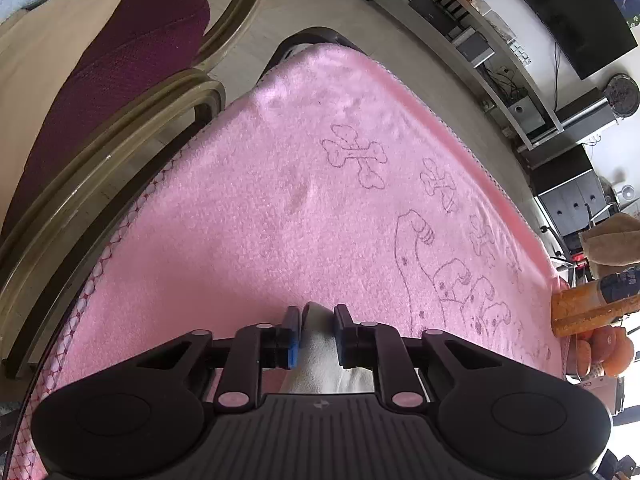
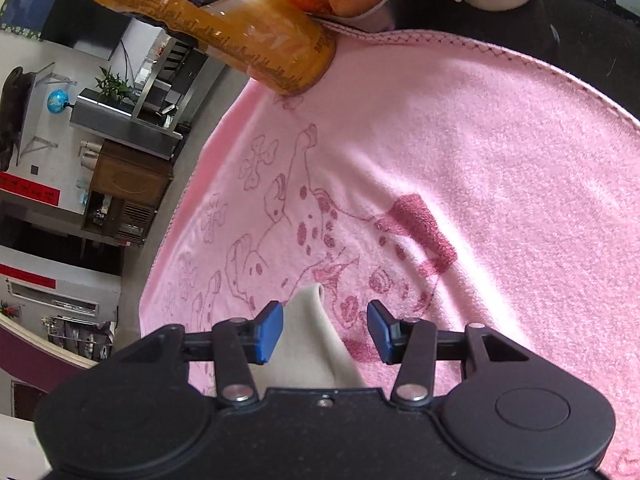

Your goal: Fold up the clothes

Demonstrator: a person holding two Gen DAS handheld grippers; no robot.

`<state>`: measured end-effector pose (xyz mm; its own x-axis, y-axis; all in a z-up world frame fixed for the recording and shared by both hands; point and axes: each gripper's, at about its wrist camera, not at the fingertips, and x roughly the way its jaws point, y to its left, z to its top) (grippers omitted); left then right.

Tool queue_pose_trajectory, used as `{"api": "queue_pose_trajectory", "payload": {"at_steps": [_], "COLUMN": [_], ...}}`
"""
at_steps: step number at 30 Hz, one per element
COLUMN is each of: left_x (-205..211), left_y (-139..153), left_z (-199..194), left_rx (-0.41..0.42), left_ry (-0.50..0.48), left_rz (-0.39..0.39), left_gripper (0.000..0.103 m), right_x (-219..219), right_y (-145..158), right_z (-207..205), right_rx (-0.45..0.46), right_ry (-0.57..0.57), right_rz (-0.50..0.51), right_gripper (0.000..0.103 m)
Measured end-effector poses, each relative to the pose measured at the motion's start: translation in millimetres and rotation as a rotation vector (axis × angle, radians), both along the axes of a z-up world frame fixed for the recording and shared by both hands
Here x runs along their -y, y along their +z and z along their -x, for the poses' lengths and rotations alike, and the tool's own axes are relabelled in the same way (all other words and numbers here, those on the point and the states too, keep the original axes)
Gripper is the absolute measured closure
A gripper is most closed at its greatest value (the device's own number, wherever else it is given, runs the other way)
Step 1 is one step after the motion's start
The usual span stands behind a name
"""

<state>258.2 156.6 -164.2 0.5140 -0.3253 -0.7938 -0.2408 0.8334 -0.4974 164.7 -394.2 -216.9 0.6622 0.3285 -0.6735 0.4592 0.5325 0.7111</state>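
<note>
Left tool (image 1: 315,330) angled steeply down, pads clamped on a pale cloth fold (image 1: 316,340), right tool (image 2: 325,330) tilted down, jaws apart astride cream cloth (image 2: 308,344), not pressing, both over pink towel (image 2: 480,184) covering the surface, orange bottle (image 2: 224,28) at its edge.

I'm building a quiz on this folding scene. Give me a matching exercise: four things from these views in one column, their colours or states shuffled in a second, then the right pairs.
Things:
1. left gripper
2. right gripper
3. towel
4. bottle

States:
A. pink, printed with spotted dogs and bones
B. jaws apart, cream cloth between them unpinched
C. filled with orange liquid, at the towel's edge
D. pads closed on a cream fold

Pairs: 1-D, 2-B, 3-A, 4-C
</note>
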Motion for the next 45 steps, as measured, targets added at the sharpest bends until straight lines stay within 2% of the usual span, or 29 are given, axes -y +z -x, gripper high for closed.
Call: {"api": "queue_pose_trajectory", "payload": {"at_steps": [1,4,6,7,8,10,13,16,18,19,20,23,25,29,31,33,36,40,42,45], "left_x": [1.4,9.3,14.4,16.1,17.0,17.4,18.0,23.5,29.7,31.9,30.5,17.1,14.7,30.9,39.6,45.2,54.1,69.6,75.1,83.2], "left_y": [0.9,5.4,7.3,7.6,7.4,7.4,3.8,1.5,7.4,12.7,16.7,30.1,42.0,74.3,85.5,85.0,69.9,44.7,43.3,40.0], "left_z": [0.4,2.7,3.8,4.3,4.7,5.7,5.3,5.2,7.3,9.2,11.1,19.6,34.4,81.3,110.0,130.6,142.8,132.0,122.3,104.1], "left_rx": [0.007,0.034,0.049,0.054,0.058,0.062,0.055,0.062,0.098,0.118,0.127,0.127,0.126,0.191,0.245,0.262,0.226,0.161,0.190,0.238], "left_ry": [-0.004,-0.019,-0.026,-0.025,-0.021,-0.001,0.026,0.019,0.009,0.038,0.067,0.113,0.104,-0.001,-0.081,-0.160,-0.248,-0.289,-0.283,-0.269], "left_rz": [-0.011,-0.069,-0.104,-0.116,-0.129,-0.164,-0.215,-0.268,-0.368,-0.469,-0.525,-0.539,-0.519,-0.530,-0.525,-0.516,-0.513,-0.516,-0.497,-0.479], "left_gripper": [0.093,0.096,0.097,0.097,0.097,0.097,0.097,0.096,0.094,0.095,0.095,0.095,0.095,0.093,0.087,0.077,0.077,0.082,0.082,0.083], "right_x": [-1.1,-5.4,-8.8,-9.9,-10.8,-13.0,-22.2,-29.5,-32.0,-32.3,-29.5,-19.8,-18.2,-35.9,-44.9,-53.5,-63.1,-71.9,-71.4,-65.3], "right_y": [-0.1,-0.4,-1.3,-3.3,-5.6,-8.6,3.9,8.0,7.9,9.7,14.2,28.8,47.3,88.6,99.5,105.4,96.9,57.7,39.6,27.5], "right_z": [-2.5,-10.6,-17.8,-20.7,-23.4,-25.5,-21.9,-21.7,-21.6,-20.6,-16.6,-3.3,14.9,56.2,77.5,94.5,101.0,84.9,75.0,58.3], "right_rx": [0.003,0.017,0.035,0.033,0.030,0.028,0.048,0.052,0.034,0.031,0.035,0.050,0.096,0.202,0.246,0.271,0.253,0.133,0.089,0.098], "right_ry": [0.003,0.019,0.029,0.030,0.029,0.023,0.020,0.039,0.036,0.025,0.004,-0.062,-0.090,-0.048,-0.005,0.044,0.110,0.144,0.109,0.048], "right_rz": [0.015,0.056,0.070,0.071,0.071,0.084,0.232,0.318,0.374,0.409,0.414,0.414,0.372,0.302,0.267,0.232,0.158,0.075,0.037,0.040], "right_gripper": [0.070,0.080,0.081,0.084,0.092,0.095,0.097,0.098,0.098,0.100,0.100,0.098,0.097,0.096,0.095,0.095,0.095,0.090,0.085,0.081]}}
